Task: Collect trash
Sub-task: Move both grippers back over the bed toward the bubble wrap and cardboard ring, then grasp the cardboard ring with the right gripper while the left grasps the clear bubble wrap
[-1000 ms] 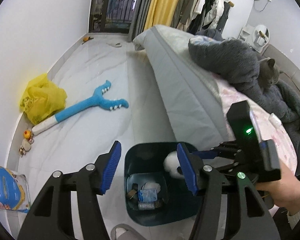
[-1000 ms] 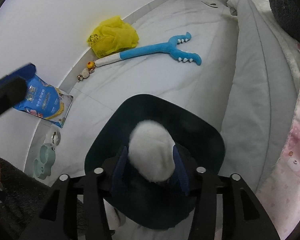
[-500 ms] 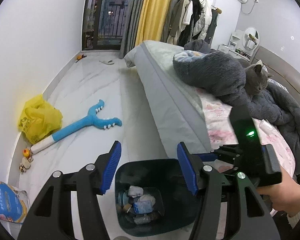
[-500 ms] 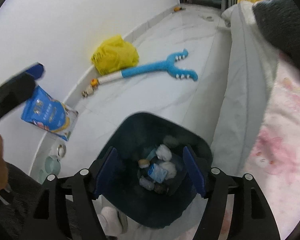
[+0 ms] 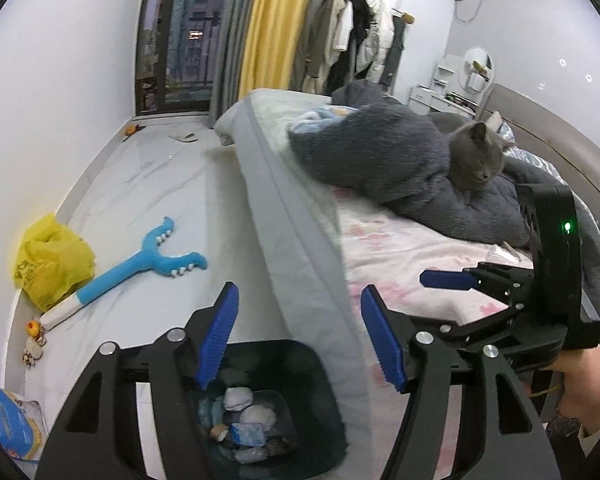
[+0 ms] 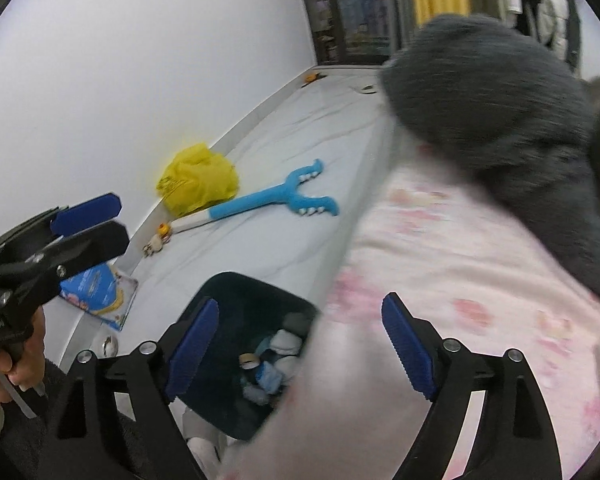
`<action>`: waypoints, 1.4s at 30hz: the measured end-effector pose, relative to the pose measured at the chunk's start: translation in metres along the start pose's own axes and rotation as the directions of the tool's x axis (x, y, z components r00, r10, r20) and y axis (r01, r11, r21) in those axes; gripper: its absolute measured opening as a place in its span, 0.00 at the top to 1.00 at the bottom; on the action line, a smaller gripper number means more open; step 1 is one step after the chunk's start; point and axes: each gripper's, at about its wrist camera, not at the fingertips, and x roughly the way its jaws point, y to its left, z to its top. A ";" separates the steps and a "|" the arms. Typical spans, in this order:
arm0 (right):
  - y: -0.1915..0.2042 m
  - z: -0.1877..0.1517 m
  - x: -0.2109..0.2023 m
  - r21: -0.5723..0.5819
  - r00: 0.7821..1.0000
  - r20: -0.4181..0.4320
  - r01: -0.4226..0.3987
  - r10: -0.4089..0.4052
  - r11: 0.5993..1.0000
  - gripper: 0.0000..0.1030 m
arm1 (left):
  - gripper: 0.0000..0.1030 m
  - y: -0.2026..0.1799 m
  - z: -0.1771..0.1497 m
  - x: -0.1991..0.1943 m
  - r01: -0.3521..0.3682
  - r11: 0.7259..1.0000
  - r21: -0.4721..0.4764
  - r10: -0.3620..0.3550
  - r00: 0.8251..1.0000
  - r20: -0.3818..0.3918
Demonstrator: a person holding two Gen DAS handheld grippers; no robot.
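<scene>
A dark teal trash bin (image 5: 316,364) stands on the floor beside the bed, below both grippers. Crumpled white and blue trash (image 5: 244,416) lies inside it. My left gripper (image 5: 300,340) hangs above the bin's right rim and the mattress edge; its jaws are opening and nothing is between them. My right gripper (image 6: 302,344) is over the bed's edge, the bin (image 6: 236,280) to its lower left. Its jaws are opening wide and hold nothing. In the right wrist view, the trash (image 6: 276,356) shows in the bin.
A bed with a pink flowered sheet (image 5: 400,252) fills the right side. A grey cat (image 5: 476,156) lies on a grey blanket (image 5: 380,152). On the floor by the wall lie a yellow bag (image 5: 48,260), a blue plush toy (image 5: 140,264) and a blue packet (image 6: 96,288).
The right gripper opened and the white wad it held dropped into the bin. Both grippers rose and shifted toward the bed. The left jaws spread a little wider.
</scene>
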 end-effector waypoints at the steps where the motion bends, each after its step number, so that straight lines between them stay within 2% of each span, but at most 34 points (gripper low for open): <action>1: -0.010 -0.001 -0.006 0.011 1.000 0.007 0.014 -0.014 1.000 0.17 | 0.34 -0.007 0.001 0.003 0.007 1.000 0.009 -0.007 1.000 -0.003; 9: -0.071 -0.014 -0.046 0.091 0.992 0.059 0.105 -0.111 0.990 0.15 | 0.29 -0.059 0.005 0.027 0.066 0.996 0.061 -0.065 0.998 -0.029; 16: -0.131 -0.027 -0.083 0.194 0.977 0.096 0.170 -0.192 0.966 0.15 | 0.24 -0.103 0.009 0.049 0.112 0.986 0.125 -0.105 0.993 -0.061; 22: -0.173 -0.036 -0.106 0.274 0.963 0.103 0.213 -0.249 0.938 0.15 | 0.19 -0.133 0.012 0.066 0.183 0.969 0.167 -0.169 0.981 -0.091; 28: -0.208 -0.046 -0.110 0.328 0.955 0.066 0.252 -0.288 0.911 0.15 | 0.18 -0.173 0.013 0.092 0.281 0.927 0.248 -0.251 0.957 -0.147; 33: -0.231 -0.054 -0.115 0.360 0.949 0.049 0.273 -0.310 0.892 0.15 | 0.18 -0.206 0.016 0.113 0.374 0.876 0.306 -0.327 0.925 -0.193; 38: -0.254 -0.062 -0.119 0.412 0.952 0.038 0.261 -0.302 0.873 0.15 | 0.18 -0.232 0.014 0.129 0.410 0.835 0.367 -0.347 0.910 -0.225; 41: -0.256 -0.061 -0.114 0.408 0.952 0.016 0.274 -0.307 0.871 0.25 | 0.18 -0.241 0.014 0.139 0.433 0.822 0.371 -0.363 0.899 -0.244; 42: -0.257 -0.060 -0.112 0.406 0.952 0.010 0.277 -0.307 0.871 0.26 | 0.18 -0.245 0.013 0.143 0.443 0.813 0.378 -0.369 0.894 -0.253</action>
